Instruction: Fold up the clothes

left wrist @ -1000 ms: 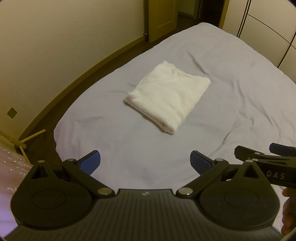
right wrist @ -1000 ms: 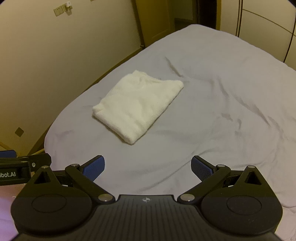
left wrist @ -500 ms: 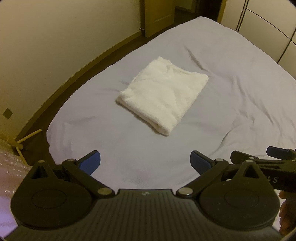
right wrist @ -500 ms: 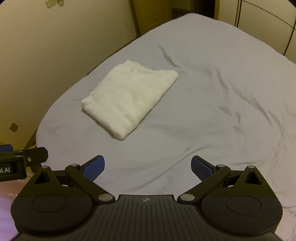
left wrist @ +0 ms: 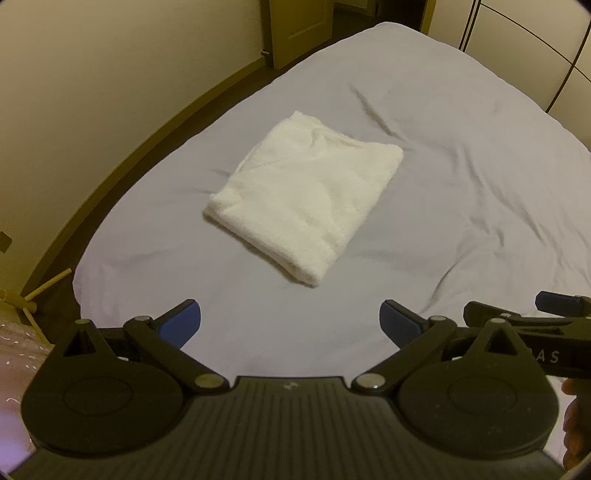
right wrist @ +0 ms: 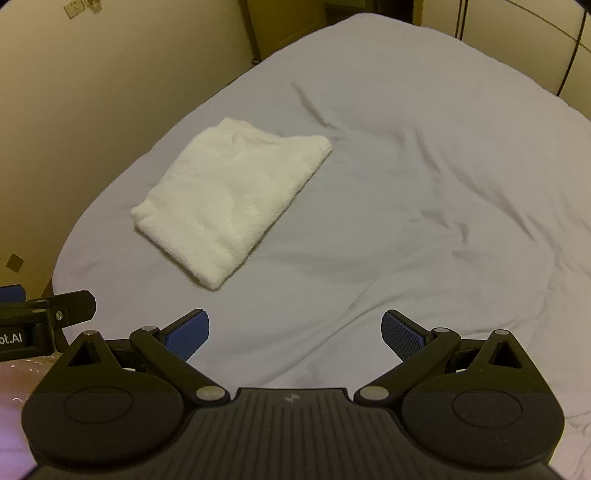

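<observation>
A white fluffy garment (left wrist: pixel 306 201) lies folded into a compact rectangle on the pale grey bedsheet (left wrist: pixel 461 192), near the bed's left side; the right wrist view shows it as well (right wrist: pixel 229 201). My left gripper (left wrist: pixel 290 325) hovers open over the near part of the bed, short of the garment, with nothing between its blue pads. My right gripper (right wrist: pixel 295 332) is open too, empty, and stands to the right of the left one. Each gripper shows at the edge of the other's view.
A cream wall (left wrist: pixel 110 92) and dark floor strip run along the bed's left edge. A door (left wrist: pixel 299 22) stands at the far end, wardrobe panels (left wrist: pixel 535 48) at the far right. Wooden legs (left wrist: pixel 33 295) stand by the bed's near left corner.
Both grippers have stayed open and drifted slightly, so the folded garment now sits a little lower and closer in both views. The garment itself has not moved on the bed.
</observation>
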`<act>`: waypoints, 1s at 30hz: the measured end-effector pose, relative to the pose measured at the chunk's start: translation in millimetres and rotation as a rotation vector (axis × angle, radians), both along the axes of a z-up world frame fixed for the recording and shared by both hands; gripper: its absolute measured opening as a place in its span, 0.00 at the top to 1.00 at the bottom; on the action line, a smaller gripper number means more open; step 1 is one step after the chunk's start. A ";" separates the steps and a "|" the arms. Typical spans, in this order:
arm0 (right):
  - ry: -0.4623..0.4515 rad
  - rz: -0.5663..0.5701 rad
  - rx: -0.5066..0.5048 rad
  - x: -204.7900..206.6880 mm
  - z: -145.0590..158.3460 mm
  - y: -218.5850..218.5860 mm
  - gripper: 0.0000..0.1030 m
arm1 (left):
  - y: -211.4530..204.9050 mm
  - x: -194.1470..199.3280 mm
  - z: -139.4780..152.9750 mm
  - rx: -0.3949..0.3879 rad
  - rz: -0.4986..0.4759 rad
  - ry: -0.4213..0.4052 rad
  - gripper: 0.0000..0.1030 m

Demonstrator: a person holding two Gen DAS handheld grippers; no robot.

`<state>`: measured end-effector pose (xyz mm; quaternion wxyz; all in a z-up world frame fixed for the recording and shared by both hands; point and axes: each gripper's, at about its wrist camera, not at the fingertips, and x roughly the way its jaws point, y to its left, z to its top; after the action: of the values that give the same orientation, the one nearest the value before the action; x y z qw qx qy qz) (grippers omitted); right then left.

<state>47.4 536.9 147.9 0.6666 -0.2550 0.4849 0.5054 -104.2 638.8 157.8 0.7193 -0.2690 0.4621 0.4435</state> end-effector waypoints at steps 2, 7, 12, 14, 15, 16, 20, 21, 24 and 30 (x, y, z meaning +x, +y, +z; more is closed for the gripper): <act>0.005 -0.003 -0.008 4.0 -2.6 3.9 0.01 | 4.4 3.1 -3.9 -0.011 -0.002 0.006 0.01; 0.015 -0.002 -0.027 12.0 -10.0 13.9 0.01 | 15.1 9.7 -12.1 -0.033 -0.010 0.015 0.01; 0.025 0.003 -0.039 15.5 -16.6 24.0 0.01 | 23.7 14.8 -19.9 -0.046 -0.011 0.030 0.01; 0.027 0.007 -0.043 15.6 -18.9 27.4 0.01 | 27.1 15.7 -23.0 -0.053 -0.009 0.035 0.01; 0.029 0.009 -0.045 15.6 -20.0 29.2 0.01 | 29.1 15.6 -24.7 -0.057 -0.007 0.039 0.01; 0.030 0.011 -0.047 15.6 -21.1 30.9 0.01 | 31.2 15.6 -26.3 -0.060 -0.005 0.042 0.01; 0.036 0.018 -0.055 15.7 -25.7 37.9 0.01 | 37.6 14.4 -33.3 -0.073 0.004 0.054 0.01; 0.037 0.020 -0.058 15.8 -26.8 39.6 0.01 | 38.6 14.2 -34.8 -0.075 0.006 0.057 0.01; 0.041 0.026 -0.064 15.8 -30.2 44.8 0.01 | 40.9 13.5 -38.7 -0.082 0.011 0.066 0.01; 0.043 0.033 -0.062 16.5 -32.1 51.1 0.01 | 44.0 13.4 -42.0 -0.082 0.019 0.078 0.01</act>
<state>64.0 588.0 115.8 0.6394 -0.2729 0.5102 0.5064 -90.8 682.8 115.9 0.6850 -0.2853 0.5050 0.4409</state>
